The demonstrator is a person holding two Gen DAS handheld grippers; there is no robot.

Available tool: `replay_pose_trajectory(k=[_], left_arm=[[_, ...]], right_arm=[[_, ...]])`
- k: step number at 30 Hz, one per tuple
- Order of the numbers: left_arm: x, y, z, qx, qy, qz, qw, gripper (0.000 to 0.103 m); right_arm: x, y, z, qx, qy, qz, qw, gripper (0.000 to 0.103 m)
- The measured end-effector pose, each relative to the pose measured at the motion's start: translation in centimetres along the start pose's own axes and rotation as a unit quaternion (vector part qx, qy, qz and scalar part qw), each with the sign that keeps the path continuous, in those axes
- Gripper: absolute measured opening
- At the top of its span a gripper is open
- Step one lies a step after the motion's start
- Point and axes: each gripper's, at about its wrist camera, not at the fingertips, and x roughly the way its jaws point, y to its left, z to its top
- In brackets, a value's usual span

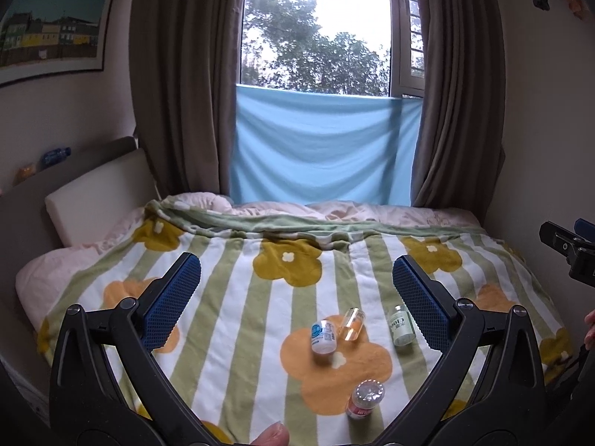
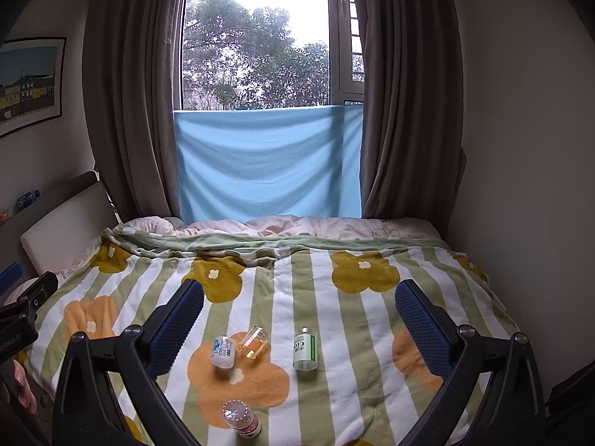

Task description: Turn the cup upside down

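Observation:
Several small clear plastic cups sit on the flowered blanket (image 1: 238, 319). A blue-labelled cup (image 1: 324, 336) (image 2: 224, 351) and an amber cup (image 1: 351, 324) (image 2: 253, 342) lie on their sides, touching. A green-labelled cup (image 1: 401, 327) (image 2: 305, 349) lies apart to the right. Nearest me, a red-labelled cup (image 1: 366, 399) (image 2: 241, 418) stands with its ribbed base facing up. My left gripper (image 1: 296, 262) hovers open above and short of the cups, holding nothing. My right gripper (image 2: 300, 288) is likewise open and empty, with the cups low between its fingers.
The bed fills the room between a padded headboard (image 1: 96, 193) on the left and a wall (image 2: 520, 186) on the right. Brown curtains and a blue cloth (image 1: 319, 148) hang at the far window. A person's fingertip (image 1: 271, 436) shows at the bottom edge.

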Motion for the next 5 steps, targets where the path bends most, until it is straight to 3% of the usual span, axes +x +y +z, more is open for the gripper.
replay_pose_trajectory(k=[5], left_arm=[[-0.46,-0.33,-0.25,0.008,-0.01,0.006,0.9999,0.103]], right_arm=[[-0.07,0.07,-0.15,0.0,0.0,-0.001,1.0,0.103]])
